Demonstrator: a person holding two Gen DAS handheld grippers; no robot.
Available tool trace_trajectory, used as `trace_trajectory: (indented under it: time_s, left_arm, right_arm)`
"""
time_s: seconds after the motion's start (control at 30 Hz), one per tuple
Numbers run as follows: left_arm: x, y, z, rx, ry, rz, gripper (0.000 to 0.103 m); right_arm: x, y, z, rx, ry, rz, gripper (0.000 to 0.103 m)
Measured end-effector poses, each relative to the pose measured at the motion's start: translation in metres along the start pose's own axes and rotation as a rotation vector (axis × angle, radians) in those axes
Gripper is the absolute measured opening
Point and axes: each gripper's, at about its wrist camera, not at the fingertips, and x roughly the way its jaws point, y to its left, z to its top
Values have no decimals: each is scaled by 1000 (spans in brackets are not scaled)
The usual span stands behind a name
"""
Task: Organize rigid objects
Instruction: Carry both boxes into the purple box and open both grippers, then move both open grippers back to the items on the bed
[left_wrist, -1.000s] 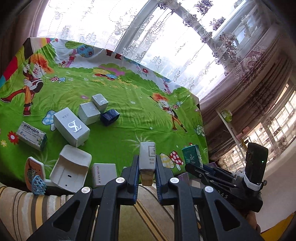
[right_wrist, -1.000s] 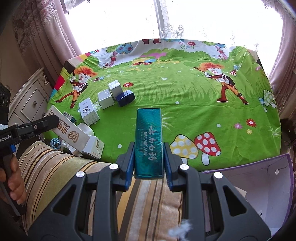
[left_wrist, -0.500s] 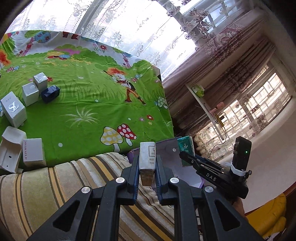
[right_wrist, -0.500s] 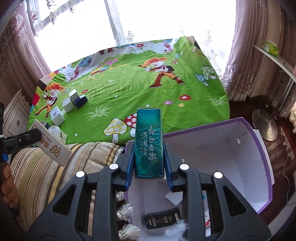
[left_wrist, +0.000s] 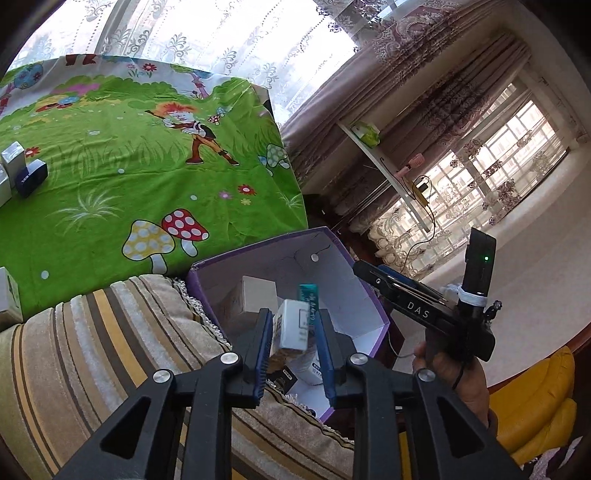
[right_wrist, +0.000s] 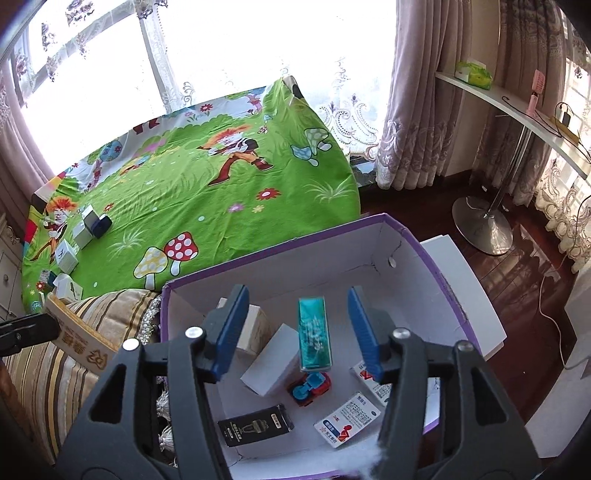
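My right gripper (right_wrist: 295, 328) is open above the purple-rimmed white box (right_wrist: 461, 295). The teal carton (right_wrist: 313, 334) sits free between its jaws, tilted inside the box; its top shows in the left wrist view (left_wrist: 307, 295). My left gripper (left_wrist: 291, 339) hovers at the box's (left_wrist: 362, 291) near rim. Its jaws have parted, and the white and tan carton (left_wrist: 290, 326) sits tilted and loose between them. The box also holds white boxes (right_wrist: 271, 360), a black carton (right_wrist: 255, 424), a toy car (right_wrist: 309, 384) and flat packets (right_wrist: 347, 419).
Several small boxes (right_wrist: 79, 236) lie at the far left of the green cartoon cloth (right_wrist: 207, 206). A striped cushion (left_wrist: 92, 350) borders the box's left side. A white shelf on a round metal stand (right_wrist: 484, 225) is at the right, on dark floor.
Both grippers swung right from the cloth to the box. My right gripper opened and let go of the teal carton. My left jaws parted around the white and tan carton.
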Motion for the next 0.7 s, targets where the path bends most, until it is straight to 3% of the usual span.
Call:
trace_trajectory:
  time_s: [0.07, 0.3, 0.57, 0.7]
  left_arm:
    - [-1, 1, -1, -5, -2, 8, 48]
    - [-8, -4, -3, 42, -24, 60, 57]
    - [-30, -24, -8, 208, -138, 273, 74]
    - [-36, -29, -11, 307, -180, 357, 74]
  right_arm:
    - [-3, -3, 1, 8, -10, -5, 79]
    - [-14, -1, 6, 1, -51, -50, 93]
    - [-16, 14, 11, -37, -43, -82, 97]
    - [-20, 25, 11, -66, -61, -135, 97]
